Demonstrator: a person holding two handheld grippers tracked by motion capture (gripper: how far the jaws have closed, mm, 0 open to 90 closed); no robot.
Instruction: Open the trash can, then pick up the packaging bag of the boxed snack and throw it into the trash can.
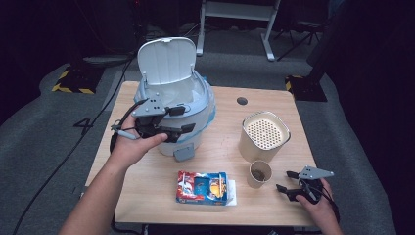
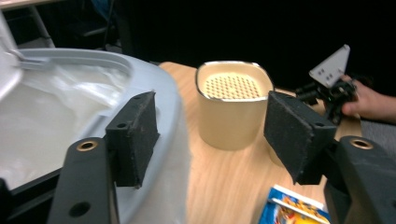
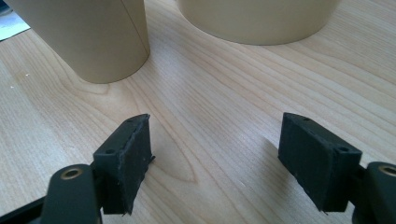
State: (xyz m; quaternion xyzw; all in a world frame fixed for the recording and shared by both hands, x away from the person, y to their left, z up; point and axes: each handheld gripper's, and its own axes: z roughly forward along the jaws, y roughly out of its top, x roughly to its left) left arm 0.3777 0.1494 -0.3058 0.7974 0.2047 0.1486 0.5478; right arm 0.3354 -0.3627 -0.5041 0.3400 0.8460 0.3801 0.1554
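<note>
With my left tool (image 1: pixel 188 128) open and empty at the near rim of the white bin (image 1: pixel 208 105), far left, its jaw could snag the liner. My right tool (image 1: pixel 285 181), also open, rests near right beside the paper cup (image 1: pixel 259 174); a careless nudge topples it.

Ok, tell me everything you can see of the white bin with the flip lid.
The white bin stands upright at the far left of the wooden table. It looks like plastic, rounded, with a pale blue band at the rim and a grey pedal-like tab at its base. Its hinged lid is flipped up and back, so it is open. A white liner shows inside. The left hand-held gripper, jaws apart and holding nothing, hovers at its near rim.
</note>
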